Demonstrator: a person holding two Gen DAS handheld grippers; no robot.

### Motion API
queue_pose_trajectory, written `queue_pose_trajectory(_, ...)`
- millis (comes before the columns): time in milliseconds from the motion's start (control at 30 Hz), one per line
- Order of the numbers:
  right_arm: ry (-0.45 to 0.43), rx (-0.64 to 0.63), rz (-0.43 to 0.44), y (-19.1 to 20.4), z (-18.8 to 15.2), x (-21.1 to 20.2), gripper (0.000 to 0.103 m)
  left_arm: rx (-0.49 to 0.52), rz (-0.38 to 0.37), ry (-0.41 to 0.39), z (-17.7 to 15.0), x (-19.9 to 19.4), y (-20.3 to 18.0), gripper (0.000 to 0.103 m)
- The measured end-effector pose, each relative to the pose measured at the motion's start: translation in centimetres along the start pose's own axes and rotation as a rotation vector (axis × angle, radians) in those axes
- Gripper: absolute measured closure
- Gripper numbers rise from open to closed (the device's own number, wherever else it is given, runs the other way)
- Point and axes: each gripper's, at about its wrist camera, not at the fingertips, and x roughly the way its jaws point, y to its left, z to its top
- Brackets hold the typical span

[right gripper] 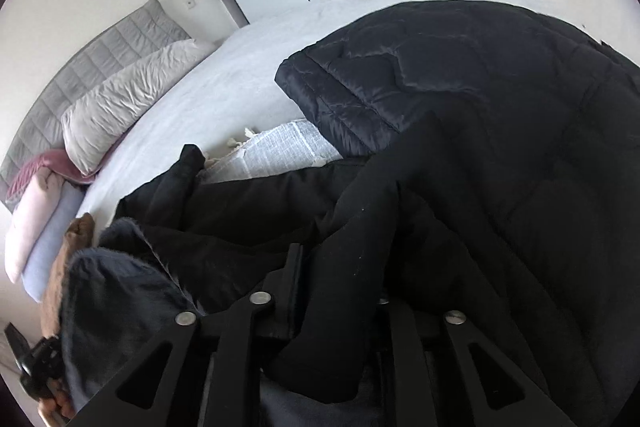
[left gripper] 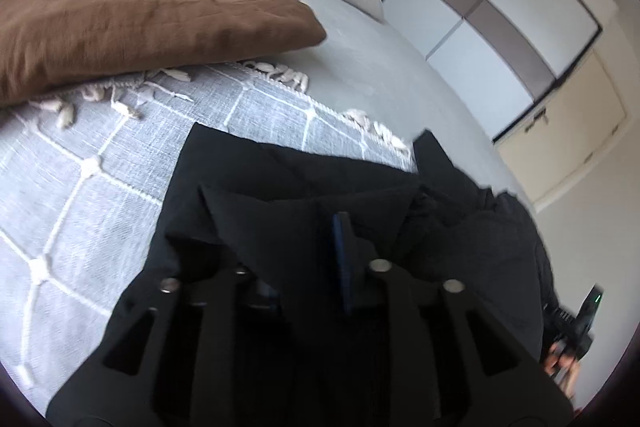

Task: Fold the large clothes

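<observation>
A large black coat (left gripper: 304,187) lies on the bed over a grey throw with white lines (left gripper: 80,163). My left gripper (left gripper: 312,247) is shut on a fold of the coat; one blue-edged finger (left gripper: 342,259) shows and black cloth covers the other. In the right wrist view the coat's quilted lining (right gripper: 460,75) bulges up at the right, and a dark fleecy part (right gripper: 112,291) sits at the lower left. My right gripper (right gripper: 336,279) is shut on a black fold of the coat (right gripper: 340,307) that drapes between its fingers.
A brown pillow (left gripper: 140,15) lies on the throw at the left. Grey and pale pillows (right gripper: 120,107) lean at the headboard. The pale bed sheet (right gripper: 248,75) stretches beyond the coat. A wardrobe (left gripper: 500,15) stands past the bed.
</observation>
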Motion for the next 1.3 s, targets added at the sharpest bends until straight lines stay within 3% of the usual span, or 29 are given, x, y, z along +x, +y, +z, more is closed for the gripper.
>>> queue_pose_trajectory(33, 0.020, 0.007, 0.007, 0.1, 0.1, -0.8, 0.078, 0.014, 0.003, 0.017, -0.1, -0.5, -0.3, 0.050)
queue_pose_trajectory(67, 0.036, 0.008, 0.014, 0.2, 0.1, -1.4, 0.068, 0.030, 0.009, 0.034, -0.3, -1.4, -0.7, 0.027)
queue_pose_trajectory(100, 0.054, 0.003, 0.027, 0.3, 0.1, -2.6, 0.050, 0.042, 0.019, 0.046, -0.4, -2.0, -0.9, 0.017)
queue_pose_trajectory(133, 0.057, -0.005, 0.038, 0.4, 0.0, -3.6, 0.041, 0.054, 0.040, 0.052, -0.6, -2.9, -1.2, 0.010)
queue_pose_trajectory(167, 0.055, -0.018, 0.046, 0.4, -0.2, -4.9, 0.033, 0.076, 0.054, 0.065, -1.0, -4.1, -1.5, 0.010)
queue_pose_trajectory(467, 0.155, -0.153, 0.049, -2.3, -5.1, -13.3, 0.028, 0.160, 0.094, 0.205, -4.9, -11.5, 1.6, 0.010)
queue_pose_trajectory(633, 0.217, -0.046, 0.096, -6.7, -8.3, -14.1, 0.027, 0.125, 0.102, 0.270, -6.3, -12.5, 5.8, 0.010)
queue_pose_trajectory(767, 0.244, 0.042, 0.158, -9.4, -10.0, -13.6, 0.027, 0.037, 0.014, 0.344, -7.0, -11.2, 8.1, 0.010)
queue_pose_trajectory(833, 0.273, 0.096, 0.128, -10.1, -10.7, -13.5, 0.027, -0.007, -0.029, 0.373, -7.4, -10.0, 8.7, 0.011)
queue_pose_trajectory(867, 0.299, 0.152, 0.099, -10.5, -11.3, -13.5, 0.027, -0.011, -0.038, 0.371, -7.6, -9.6, 8.7, 0.011)
queue_pose_trajectory(967, 0.334, 0.190, 0.196, -11.0, -12.7, -13.0, 0.027, 0.040, -0.072, 0.341, -7.7, -8.8, 7.7, 0.012)
queue_pose_trajectory(1033, 0.320, 0.199, 0.214, -11.2, -13.0, -12.3, 0.027, 0.046, -0.097, 0.327, -7.6, -7.8, 7.1, 0.014)
queue_pose_trajectory(1167, 0.202, 0.264, 0.305, -11.4, -12.0, -10.4, 0.026, 0.017, -0.120, 0.274, -7.1, -6.0, 5.7, 0.016)
queue_pose_trajectory(1233, 0.144, 0.324, 0.302, -11.3, -11.5, -9.3, 0.027, -0.005, -0.118, 0.231, -6.8, -5.6, 5.5, 0.027)
queue_pose_trajectory(1267, 0.105, 0.361, 0.284, -11.1, -11.2, -8.7, 0.030, -0.026, -0.123, 0.221, -6.7, -5.4, 5.5, 0.037)
queue_pose_trajectory(1300, 0.082, 0.381, 0.265, -10.9, -11.0, -8.5, 0.045, -0.057, -0.125, 0.217, -6.8, -5.1, 5.6, 0.041)
